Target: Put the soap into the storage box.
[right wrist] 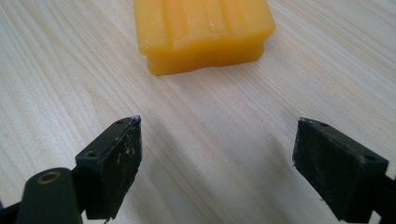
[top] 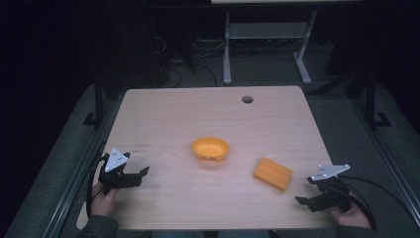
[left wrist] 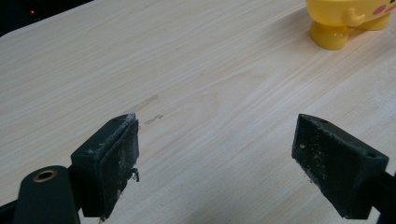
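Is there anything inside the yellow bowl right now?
The high view shows the yellow bowl holding nothing, just small dark holes in its floor. Its near inner wall is hidden by the rim.

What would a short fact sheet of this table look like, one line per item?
Surface: light wooden table with a round cable hole
Middle: yellow-orange bowl, with small feet in the left gripper view
Right of it: orange ridged block lying flat, apart from the bowl
Left gripper: open, holds nothing, near the table's front left
Right gripper: open, holds nothing, pointed at the block, not touching it
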{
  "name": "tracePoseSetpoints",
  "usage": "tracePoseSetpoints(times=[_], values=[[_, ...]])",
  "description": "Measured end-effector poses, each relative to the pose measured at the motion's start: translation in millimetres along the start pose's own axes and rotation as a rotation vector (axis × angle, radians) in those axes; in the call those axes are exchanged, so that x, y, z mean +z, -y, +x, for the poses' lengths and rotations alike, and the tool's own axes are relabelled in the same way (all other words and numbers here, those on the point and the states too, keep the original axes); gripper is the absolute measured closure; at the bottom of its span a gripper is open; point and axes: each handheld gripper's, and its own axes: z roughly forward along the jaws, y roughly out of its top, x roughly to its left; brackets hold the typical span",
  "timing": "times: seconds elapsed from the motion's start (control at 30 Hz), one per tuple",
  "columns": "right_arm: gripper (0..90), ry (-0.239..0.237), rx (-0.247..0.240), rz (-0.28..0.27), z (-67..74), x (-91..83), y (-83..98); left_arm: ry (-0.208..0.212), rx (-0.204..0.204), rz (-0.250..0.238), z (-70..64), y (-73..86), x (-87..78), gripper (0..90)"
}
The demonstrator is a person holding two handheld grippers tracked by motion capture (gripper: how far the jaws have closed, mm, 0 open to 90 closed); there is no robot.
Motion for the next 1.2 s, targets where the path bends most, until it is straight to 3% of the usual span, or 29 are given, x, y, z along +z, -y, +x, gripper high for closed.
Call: tracePoseSetpoints(times=[0.2,0.57,1.2], values=[[14.4,-0.007,-0.001,0.01,1.3,0.1,-6.8,0.0,0.0,0.001,0.3,-0.1,-1.2,14.1],[14.5,-0.017,-0.061,0.036,2.1,-1.1,-35.4,-0.003,-0.008,-0.002,0.7,0.2,-0.8,14.1],[14.3,-0.041,-0.12,0.086,1.9,10.1,-77.1,-0.007,-0.015,-0.003,3.1,0.4,-3.4,14.1]])
